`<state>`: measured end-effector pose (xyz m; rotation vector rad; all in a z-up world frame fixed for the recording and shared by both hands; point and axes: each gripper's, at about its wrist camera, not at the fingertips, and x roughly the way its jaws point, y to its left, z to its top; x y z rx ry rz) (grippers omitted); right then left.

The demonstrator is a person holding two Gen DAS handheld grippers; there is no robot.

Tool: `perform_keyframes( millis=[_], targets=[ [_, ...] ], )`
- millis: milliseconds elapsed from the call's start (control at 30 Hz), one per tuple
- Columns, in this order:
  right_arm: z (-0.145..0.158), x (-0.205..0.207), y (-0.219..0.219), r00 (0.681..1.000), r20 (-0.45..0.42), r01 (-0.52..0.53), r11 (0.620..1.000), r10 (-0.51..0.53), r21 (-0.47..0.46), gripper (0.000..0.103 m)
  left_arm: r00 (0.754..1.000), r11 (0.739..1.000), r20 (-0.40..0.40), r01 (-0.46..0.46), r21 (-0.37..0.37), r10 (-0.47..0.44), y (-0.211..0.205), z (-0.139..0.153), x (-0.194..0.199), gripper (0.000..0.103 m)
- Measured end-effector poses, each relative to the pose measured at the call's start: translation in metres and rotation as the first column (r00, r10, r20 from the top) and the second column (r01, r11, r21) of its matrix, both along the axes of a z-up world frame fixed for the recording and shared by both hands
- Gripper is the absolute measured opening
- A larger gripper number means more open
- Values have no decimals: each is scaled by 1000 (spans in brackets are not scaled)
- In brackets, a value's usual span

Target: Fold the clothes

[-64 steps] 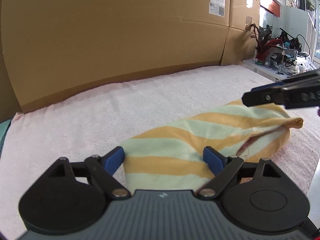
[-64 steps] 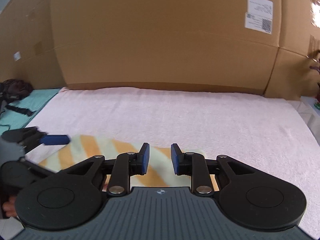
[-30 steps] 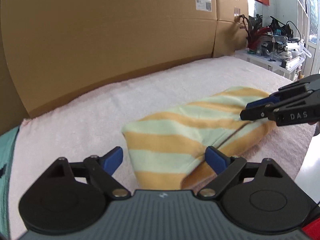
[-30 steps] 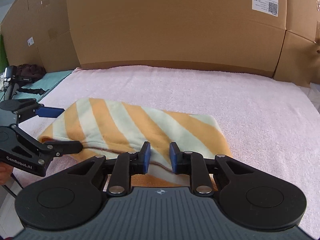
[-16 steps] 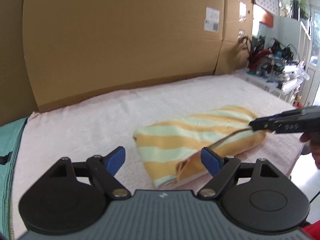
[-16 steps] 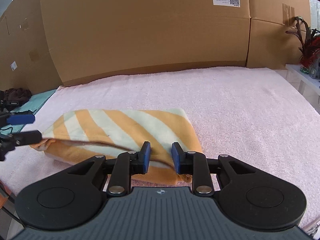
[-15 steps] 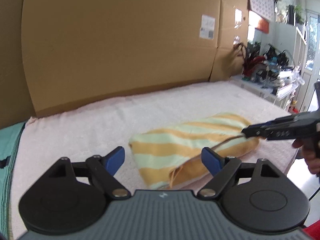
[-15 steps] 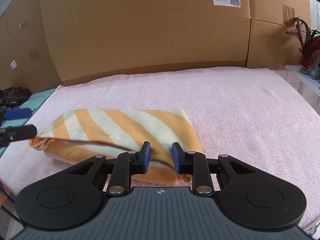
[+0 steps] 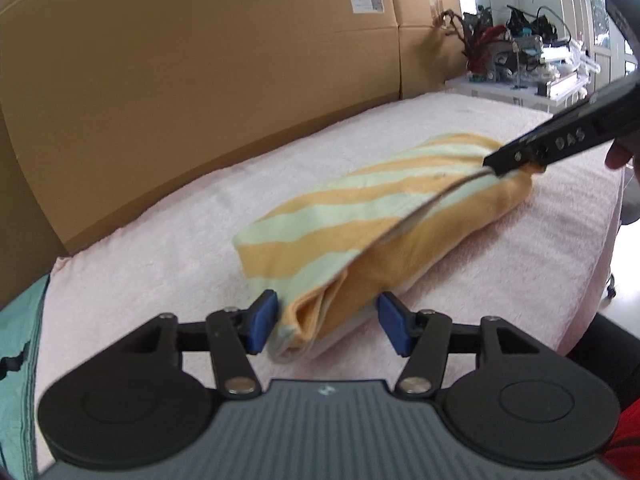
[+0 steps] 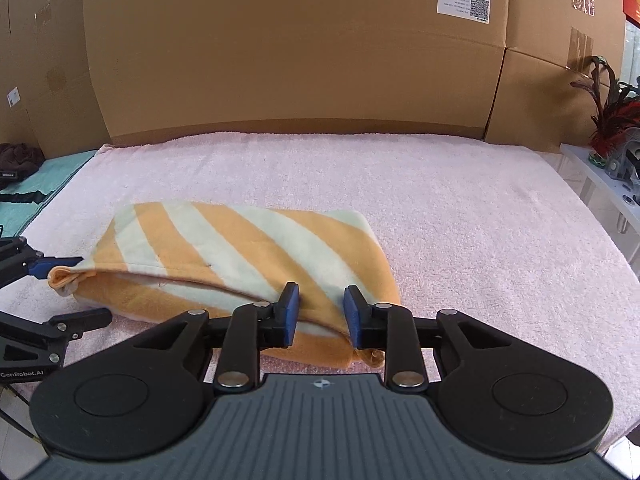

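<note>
Garment: a folded striped cloth, orange and pale green, lies on the pink towel that covers the bench, nearer the front edge than the cardboard wall.
Left tongs: released, blue pads spread wide either side of the cloth's near end; in the right wrist view one pad tip seems to touch the cloth's left corner while the other finger lies on the towel just in front.
Right tongs: pads partly apart, straddling the front hem near the cloth's right end; whether they pinch the fabric I cannot tell. In the left wrist view their tip sits at the cloth's far end where the top layer lifts.
Cloth edges: the top layer gapes along the front, showing a plain orange layer beneath; the back fold lies flat.
Open room: wide bare towel behind and to the right of the cloth, up to the cardboard; little towel in front before the bench edge.
Left margin: a teal mat borders the towel, with a dark bundle on it.
Only the left wrist view shows: a cluttered white table beyond the bench's right end, and fingertips of a hand behind the right tongs.
Only the right wrist view shows: a red-leaved plant at right.
</note>
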<state>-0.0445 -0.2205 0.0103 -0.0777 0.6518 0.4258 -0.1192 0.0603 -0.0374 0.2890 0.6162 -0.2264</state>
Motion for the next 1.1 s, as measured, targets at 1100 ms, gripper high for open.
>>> perform_keyframes(
  millis=[1100],
  targets=[
    [8, -11, 16, 981, 68, -189, 978, 183, 91, 31, 998, 932, 14, 62, -358, -61, 3, 15, 2, 75]
  ],
)
